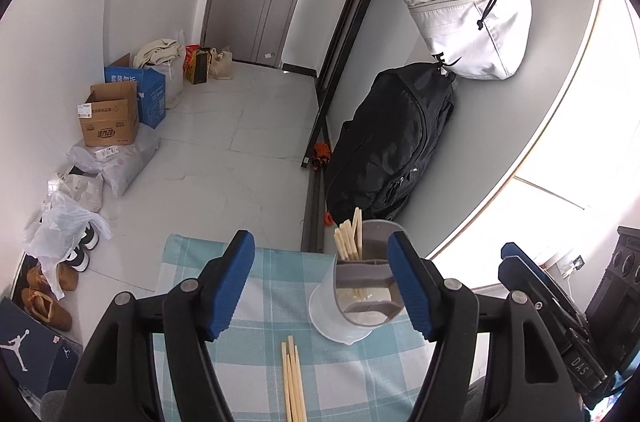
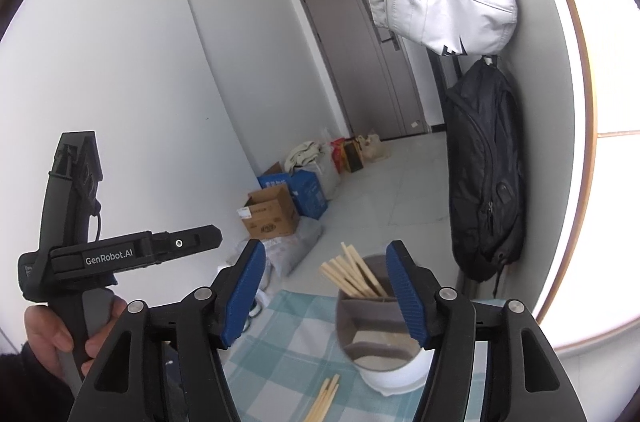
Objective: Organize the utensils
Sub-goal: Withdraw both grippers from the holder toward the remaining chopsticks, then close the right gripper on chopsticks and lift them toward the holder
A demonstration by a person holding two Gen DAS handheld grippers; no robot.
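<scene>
1. Left tool (image 1: 322, 288): blue-padded fingers spread wide, nothing between the pads, hanging above the desk with the blue-and-white checked cloth (image 1: 256, 310).
2. Right tool (image 2: 326, 296): same deal, released, pads apart and clamping nothing. Also visible at the right edge of the left wrist view (image 1: 520, 262).
3. Translucent plastic utensil holder with grey dividers (image 1: 362, 286) standing upright on the cloth near the far right corner. In the left view, partly hidden behind the left tool's right finger (image 1: 410, 292); hard to say whether that finger touches it or just sits in front.
4. Bundle of pale wooden chopsticks in the holder (image 1: 350, 240), standing in the back-left compartment, tips poking above the rim and leaning at slightly different angles.
5. Second bunch of loose pale wooden chopsticks (image 1: 292, 382) lying flat on the cloth, nearer the camera than the holder, running roughly toward it and well apart from it. Seen in the right view too (image 2: 326, 396).
6. Person's hand (image 2: 60, 334) wrapped around the grey handle of the left tool, seen low left in the right wrist view.
7. Background stuff: white sling bag hanging on the wall (image 1: 476, 18), black backpack (image 1: 388, 146) below it, brown cardboard box (image 1: 110, 114) and blue carton (image 1: 152, 94) on the floor by the far wall.
</scene>
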